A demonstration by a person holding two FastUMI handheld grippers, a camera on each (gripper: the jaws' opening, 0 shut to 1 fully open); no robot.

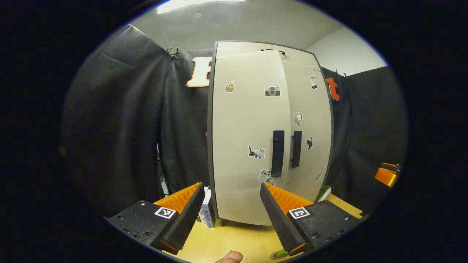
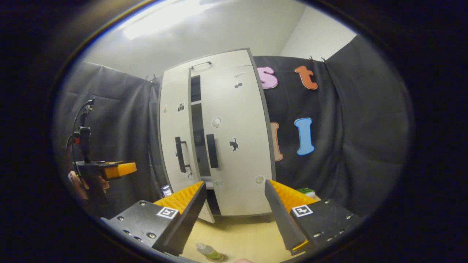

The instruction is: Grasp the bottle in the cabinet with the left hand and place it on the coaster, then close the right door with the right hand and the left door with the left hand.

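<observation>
Left gripper [image 1: 230, 210]: fingers spread wide, nothing between them, aimed at the cabinet [image 1: 268, 131] front. Cabinet stands toward the back edge of the wooden table [image 1: 237, 239]. Left door [image 1: 246, 135] swung out a little, not flush; its black handle [image 1: 278, 153] close beside the right door's handle [image 1: 296, 148]. Right door [image 1: 309, 124] sits shut against the frame. Stickers on both doors. Small box [image 1: 207, 212] on the table, just beside the cabinet's left bottom corner. Fingertip [image 1: 231, 257] showing at the bottom edge of the left gripper view.

Right gripper [image 2: 236, 208]: fingers also spread wide, empty, pointing at the cabinet from further right. Dark gap between the two doors visible here, left door [image 2: 174, 146] ajar, right door [image 2: 234, 138] closed. Bottle [image 2: 209, 251] with green contents standing upright on the coaster [image 2: 219, 258] near the table's front edge, well apart from the cabinet, low between the right gripper's fingers but not touched by them. Other gripper and holding hand [image 2: 78, 182] at far left of the right gripper view.
</observation>
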